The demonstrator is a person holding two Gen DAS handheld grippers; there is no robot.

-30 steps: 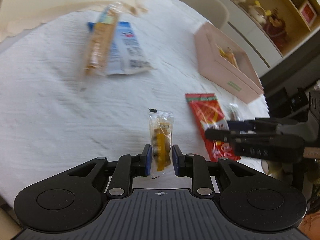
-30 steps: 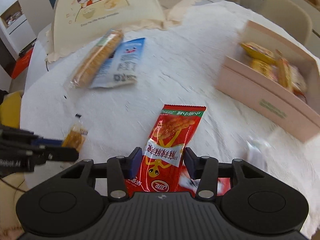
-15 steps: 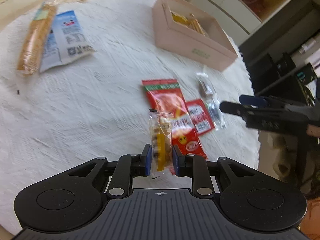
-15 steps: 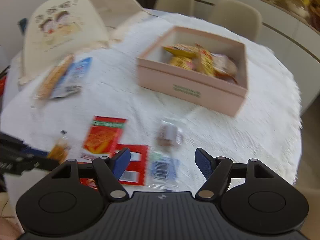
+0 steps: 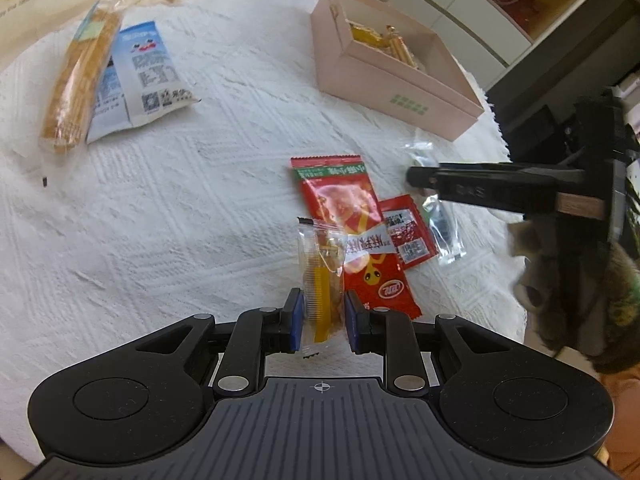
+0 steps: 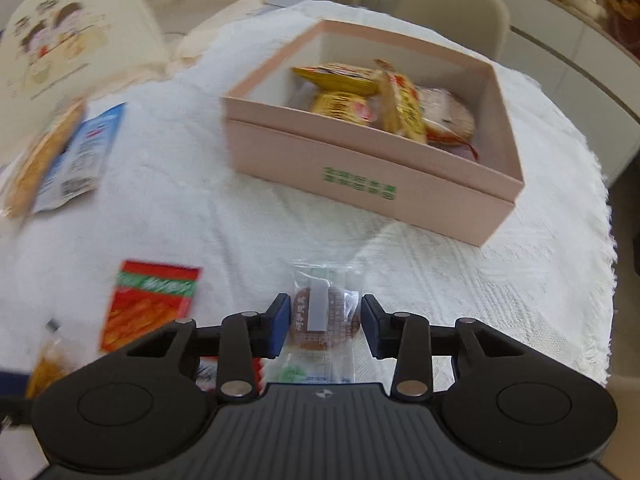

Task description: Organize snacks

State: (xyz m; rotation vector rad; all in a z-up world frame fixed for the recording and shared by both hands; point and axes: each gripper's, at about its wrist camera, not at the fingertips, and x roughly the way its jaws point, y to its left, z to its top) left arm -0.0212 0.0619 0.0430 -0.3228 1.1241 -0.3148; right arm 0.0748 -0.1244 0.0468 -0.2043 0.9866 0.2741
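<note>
Left gripper (image 5: 320, 316) is pinching the clear yellow-snack packet (image 5: 322, 276) by its tail, right gripper (image 6: 324, 326) sits wide open around the clear-wrapped brown cookie (image 6: 320, 316) just short of the pink cardboard box (image 6: 372, 176), so either slippery wrapper could slide out.

white tablecloth (image 5: 168, 208) looks rough woven cloth, pink box (image 6: 360, 168) matt card, red packet (image 5: 352, 216) and clear snack wrapper (image 5: 322, 276) glossy plastic film.

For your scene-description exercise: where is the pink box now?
In the right wrist view the pink box sits ahead on the white tablecloth, beyond the clear-wrapped round cake, already holding yellow snack packets.
</note>
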